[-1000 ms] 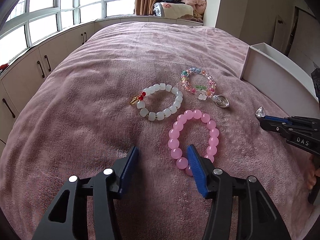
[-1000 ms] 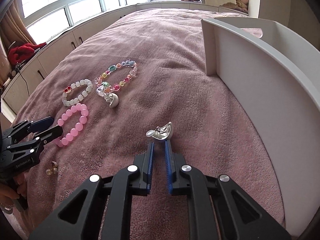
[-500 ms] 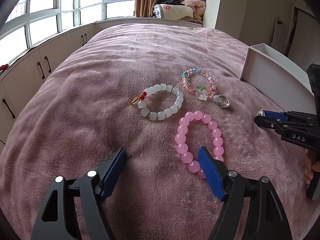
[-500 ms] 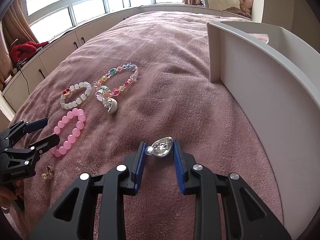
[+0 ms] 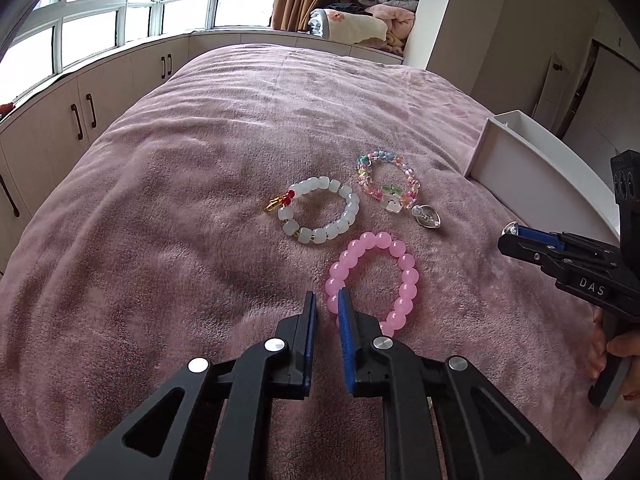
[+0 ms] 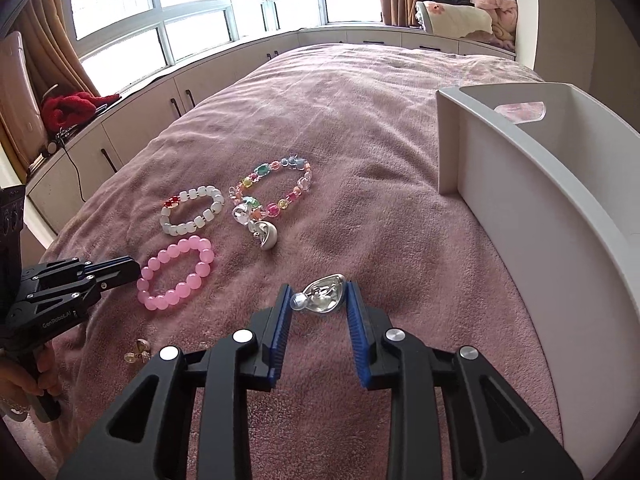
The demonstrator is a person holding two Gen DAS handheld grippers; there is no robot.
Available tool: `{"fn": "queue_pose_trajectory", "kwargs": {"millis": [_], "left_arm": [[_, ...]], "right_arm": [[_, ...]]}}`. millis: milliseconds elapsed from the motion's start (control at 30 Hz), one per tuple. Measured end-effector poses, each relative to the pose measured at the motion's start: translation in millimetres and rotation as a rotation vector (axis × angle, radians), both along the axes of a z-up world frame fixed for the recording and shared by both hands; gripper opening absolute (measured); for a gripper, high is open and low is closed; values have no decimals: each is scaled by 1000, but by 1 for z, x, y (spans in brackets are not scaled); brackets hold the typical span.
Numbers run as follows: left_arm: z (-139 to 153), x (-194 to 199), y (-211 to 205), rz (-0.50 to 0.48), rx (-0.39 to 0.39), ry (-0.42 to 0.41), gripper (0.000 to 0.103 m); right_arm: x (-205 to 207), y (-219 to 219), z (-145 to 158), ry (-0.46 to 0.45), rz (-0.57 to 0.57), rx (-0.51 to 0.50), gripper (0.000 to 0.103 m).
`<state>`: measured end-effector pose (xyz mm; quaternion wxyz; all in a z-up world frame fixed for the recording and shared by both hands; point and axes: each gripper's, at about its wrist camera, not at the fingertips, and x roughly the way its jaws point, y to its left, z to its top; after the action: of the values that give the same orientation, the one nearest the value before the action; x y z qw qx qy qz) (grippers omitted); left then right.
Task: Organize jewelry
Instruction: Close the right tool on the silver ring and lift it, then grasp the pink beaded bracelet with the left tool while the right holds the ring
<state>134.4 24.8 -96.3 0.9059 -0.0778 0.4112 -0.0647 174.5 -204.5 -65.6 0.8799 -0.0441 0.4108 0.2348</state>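
Observation:
Three bracelets lie on the pink bedspread: a pink bead bracelet, a white bead bracelet and a multicolour bead bracelet. A silver earring lies beside the multicolour one. My left gripper is nearly shut and empty, its tips at the pink bracelet's near-left edge. My right gripper is open with a second silver earring between its pads on the bed.
A white open box stands on the bed to the right. A small gold earring lies near the front left. Cabinets and windows line the far side beyond the bed's edge.
My left gripper opened wide, then closed to a narrow gap beside the pink bracelet. My right gripper opened from nearly shut and moved forward around the silver earring.

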Motion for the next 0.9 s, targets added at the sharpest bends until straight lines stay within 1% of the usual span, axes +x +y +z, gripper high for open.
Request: {"fn": "queue_pose_trajectory", "kwargs": {"millis": [67,100,133,167,233,300,333,400,467,500,533,567,600,633,667,700,833,900], "left_arm": [[-1,-1,-2,-6,3,15,14],[-2,0,-3,-7,10,23,19],[-1,0,-5,0,23,20,31],[0,1,-7,3,29,8,37],[3,2,-10,14,38,-11,53],[2,6,-14,18,47,-11,62],[0,9,-16,17,61,2,63],[-11,15,-23,8,125,51,63],[-16,17,-28,1,177,62,63],[-15,18,-29,5,180,63,63],[-15,18,-28,14,174,67,61],[-14,19,-27,25,170,71,55],[-13,19,-26,36,177,75,41],[-12,18,-25,39,180,79,32],[-11,19,-24,31,176,83,28],[-10,18,-23,20,178,88,22],[-7,18,-26,-38,227,109,18],[-3,17,-24,-47,223,116,17]], "right_arm": [[-1,-3,4,-3,-6,13,28],[-1,-4,5,-5,-9,20,28],[-1,-5,7,-6,-12,26,28],[-1,-6,9,-7,-13,30,28],[-2,-8,11,-11,-14,36,28],[-2,-9,13,-14,-14,40,28],[-3,-9,13,-16,-15,42,28],[-2,-9,13,-15,-15,44,28],[-2,-9,13,-13,-15,44,28],[-2,-8,13,-13,-14,42,28],[-3,-8,12,-13,-14,39,28],[-3,-7,12,-13,-12,38,28],[-3,-7,13,-13,-11,38,28],[-3,-7,13,-15,-9,37,28],[-3,-6,13,-17,-8,36,28],[-3,-5,14,-20,-6,35,28],[-3,-5,18,-34,-4,35,28],[-5,-7,20,-39,-5,40,28]]}}
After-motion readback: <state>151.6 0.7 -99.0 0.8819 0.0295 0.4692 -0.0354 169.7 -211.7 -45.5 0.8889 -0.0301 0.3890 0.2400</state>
